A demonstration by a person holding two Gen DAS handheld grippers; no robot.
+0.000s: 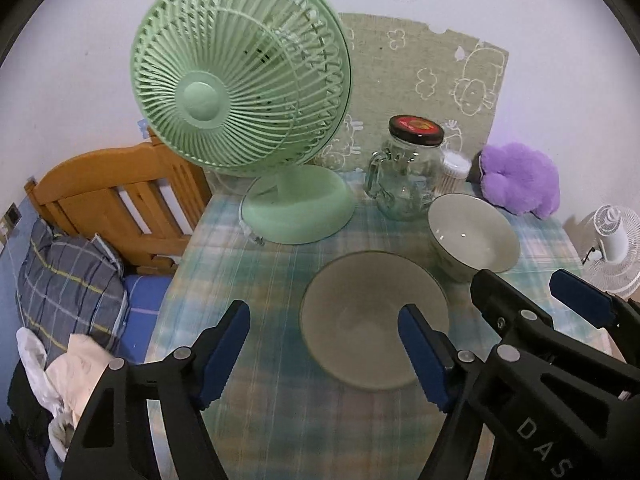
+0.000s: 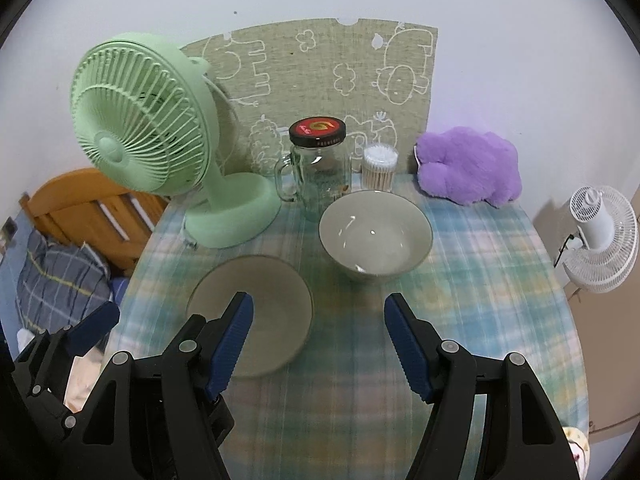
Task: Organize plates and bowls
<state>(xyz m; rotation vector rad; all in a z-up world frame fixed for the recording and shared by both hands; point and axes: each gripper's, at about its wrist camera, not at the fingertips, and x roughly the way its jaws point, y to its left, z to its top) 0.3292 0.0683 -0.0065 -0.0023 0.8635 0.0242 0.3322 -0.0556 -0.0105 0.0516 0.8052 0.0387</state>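
Observation:
A grey plate [image 1: 372, 316] lies flat on the plaid tablecloth; it also shows in the right wrist view [image 2: 260, 304]. A grey bowl [image 1: 472, 236] stands upright just right of and behind the plate, also seen in the right wrist view [image 2: 376, 232]. My left gripper [image 1: 324, 340] is open and empty, hovering over the plate's left part. My right gripper [image 2: 318, 332] is open and empty, hovering in front of the bowl, its left finger over the plate's edge. The right gripper also shows in the left wrist view [image 1: 532, 300].
A green desk fan [image 2: 160, 140] stands at the back left. A glass jar mug with a black lid [image 2: 316, 160], a cotton swab tub [image 2: 378, 168] and a purple plush [image 2: 468, 164] line the back. A bed with a wooden headboard [image 1: 108, 196] is left; a white fan [image 2: 600, 236] is right.

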